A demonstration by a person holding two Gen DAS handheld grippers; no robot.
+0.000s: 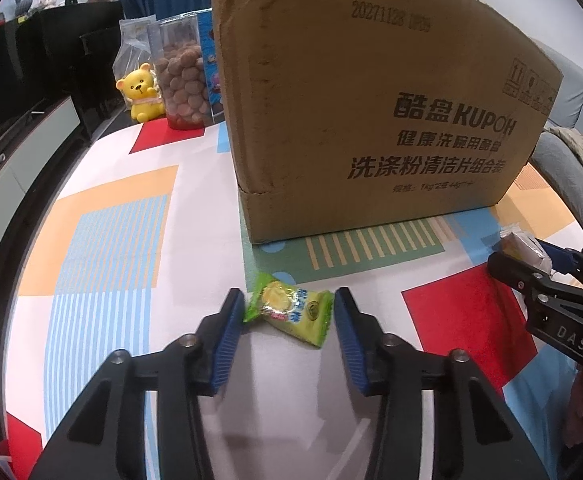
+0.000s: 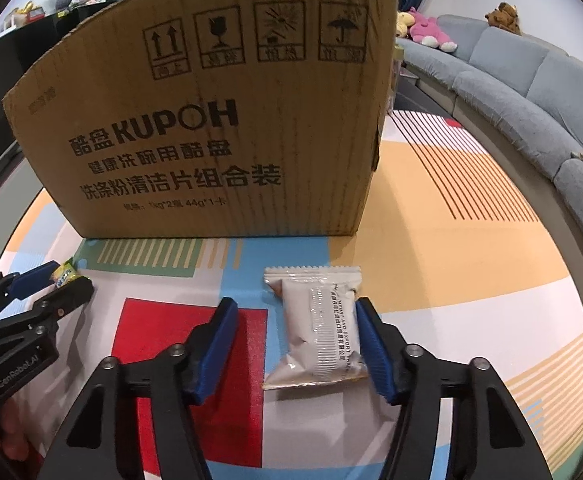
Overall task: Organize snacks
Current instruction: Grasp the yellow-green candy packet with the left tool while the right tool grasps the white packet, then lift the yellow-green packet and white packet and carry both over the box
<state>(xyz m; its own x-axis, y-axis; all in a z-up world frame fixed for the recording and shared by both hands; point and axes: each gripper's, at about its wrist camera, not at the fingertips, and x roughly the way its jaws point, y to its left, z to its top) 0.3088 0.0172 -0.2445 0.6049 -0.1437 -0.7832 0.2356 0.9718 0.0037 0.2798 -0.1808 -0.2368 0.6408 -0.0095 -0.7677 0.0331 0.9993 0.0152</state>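
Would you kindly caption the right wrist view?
Right gripper straddling a white foil snack packet before a brown cardboard box.

Between my left jaws lies a glossy, crinkled green plastic candy wrapper (image 1: 289, 312). Against my right jaws' ribbed blue pad rests a smooth matt white foil packet (image 2: 318, 328). Beyond stands a rough, scuffed cardboard box (image 1: 371, 112).

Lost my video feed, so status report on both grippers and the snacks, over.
Left gripper pinching green candy at its ends. Right gripper open around white packet; only one pad touching. Cardboard box behind, path clear.
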